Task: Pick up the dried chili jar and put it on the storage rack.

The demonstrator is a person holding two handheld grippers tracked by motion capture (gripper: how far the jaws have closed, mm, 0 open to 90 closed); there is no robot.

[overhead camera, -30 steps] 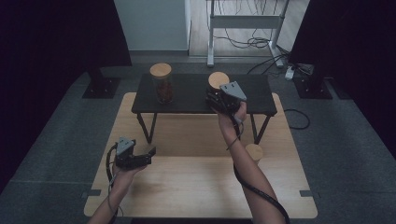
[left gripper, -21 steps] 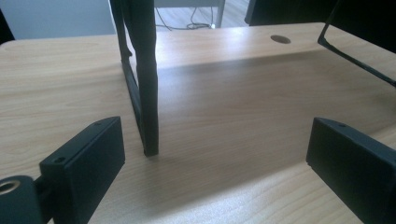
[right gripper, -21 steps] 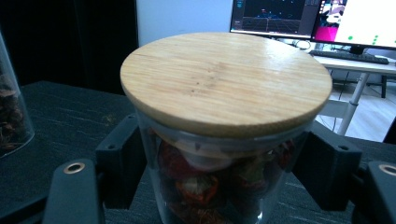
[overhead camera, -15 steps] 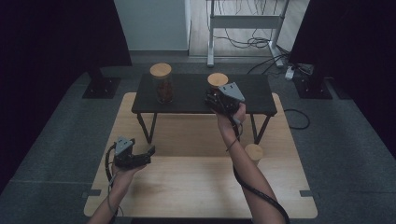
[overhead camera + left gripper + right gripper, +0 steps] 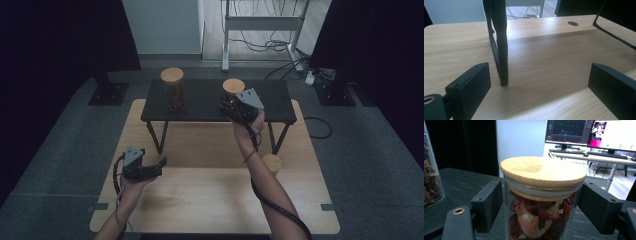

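A glass jar of red chillies (image 5: 541, 220) with a wooden lid (image 5: 543, 171) stands on the low black table (image 5: 200, 107); from above, its lid (image 5: 233, 86) sits near the table's middle. My right gripper (image 5: 540, 202) has a jaw pressed against each side of the jar, just below the lid. The high view has this gripper (image 5: 230, 104) at the near side of the jar. My left gripper (image 5: 159, 165) rests low over the wooden table (image 5: 210, 200), open and holding nothing. In the left gripper view the left gripper (image 5: 539, 82) faces a black table leg (image 5: 500, 50).
A second lidded glass jar (image 5: 173, 90) with brown contents stands at the black table's left; its edge (image 5: 430, 185) appears at the left of the right gripper view. A loose round wooden lid (image 5: 272, 162) lies on the wooden table beside the right forearm. Monitors stand on a desk (image 5: 599, 157) behind.
The right gripper has dipped very slightly at the chilli jar. The left gripper and both jars have stayed in place.
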